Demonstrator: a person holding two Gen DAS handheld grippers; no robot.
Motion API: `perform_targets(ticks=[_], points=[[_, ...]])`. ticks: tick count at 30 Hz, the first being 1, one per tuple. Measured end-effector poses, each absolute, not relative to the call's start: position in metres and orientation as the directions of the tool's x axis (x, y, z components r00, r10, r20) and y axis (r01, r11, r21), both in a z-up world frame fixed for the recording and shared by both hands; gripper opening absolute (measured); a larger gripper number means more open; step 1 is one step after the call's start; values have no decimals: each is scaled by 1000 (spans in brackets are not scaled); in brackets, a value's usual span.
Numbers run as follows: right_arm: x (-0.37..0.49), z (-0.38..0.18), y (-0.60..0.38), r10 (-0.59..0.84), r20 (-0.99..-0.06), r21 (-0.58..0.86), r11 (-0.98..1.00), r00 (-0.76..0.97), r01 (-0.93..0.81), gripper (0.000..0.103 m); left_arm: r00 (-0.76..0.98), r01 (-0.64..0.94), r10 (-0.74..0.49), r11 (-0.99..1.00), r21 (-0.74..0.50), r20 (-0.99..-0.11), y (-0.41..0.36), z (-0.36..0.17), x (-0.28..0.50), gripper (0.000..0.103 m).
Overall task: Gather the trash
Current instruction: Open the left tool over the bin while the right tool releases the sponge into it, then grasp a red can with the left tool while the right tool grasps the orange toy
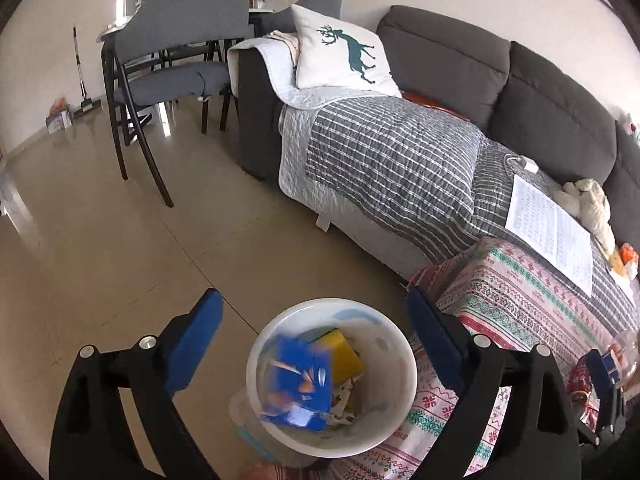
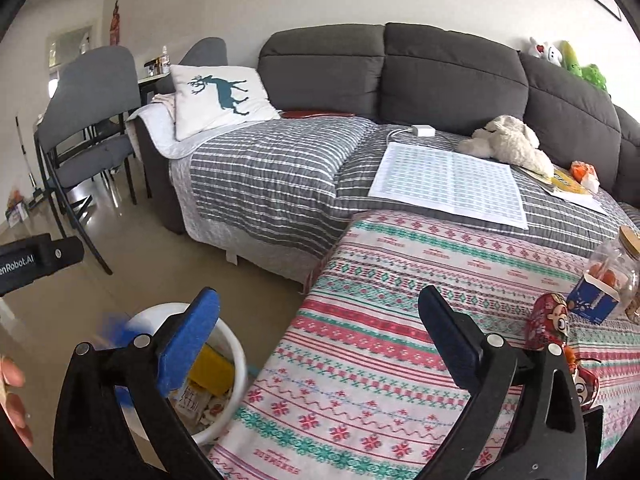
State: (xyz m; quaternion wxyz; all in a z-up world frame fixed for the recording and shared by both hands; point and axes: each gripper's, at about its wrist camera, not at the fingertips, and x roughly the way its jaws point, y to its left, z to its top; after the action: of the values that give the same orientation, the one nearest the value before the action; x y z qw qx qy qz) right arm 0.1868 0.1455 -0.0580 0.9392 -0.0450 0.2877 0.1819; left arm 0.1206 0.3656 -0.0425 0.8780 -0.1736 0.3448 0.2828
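With the left tool spread empty over the white bin, where the blue carton lies, steer the equally spread right tool toward the small blue carton on the table.

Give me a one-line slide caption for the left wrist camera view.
Open left gripper above a round white plastic bin, a blurred blue carton inside it beside the patterned tablecloth.

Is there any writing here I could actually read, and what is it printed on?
"enRobot.AI", cut off at the picture's left edge: white letters on the black body of the left gripper.
Printed sheet on the sofa: too small to read.
Blue carton and packets in the white bin: blurred, unreadable.
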Motion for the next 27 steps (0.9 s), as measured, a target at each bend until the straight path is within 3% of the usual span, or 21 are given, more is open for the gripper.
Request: perform_targets(ticks=[9, 27], points=[[193, -50, 110, 279, -543, 18, 947, 792, -321, 96, 606, -605, 371, 789, -105, -703, 339, -35, 133, 92], [220, -39, -17, 106, -539, 35, 994, 835, -104, 96, 667, -426, 306, 905, -11, -680, 191, -26, 188, 92]])
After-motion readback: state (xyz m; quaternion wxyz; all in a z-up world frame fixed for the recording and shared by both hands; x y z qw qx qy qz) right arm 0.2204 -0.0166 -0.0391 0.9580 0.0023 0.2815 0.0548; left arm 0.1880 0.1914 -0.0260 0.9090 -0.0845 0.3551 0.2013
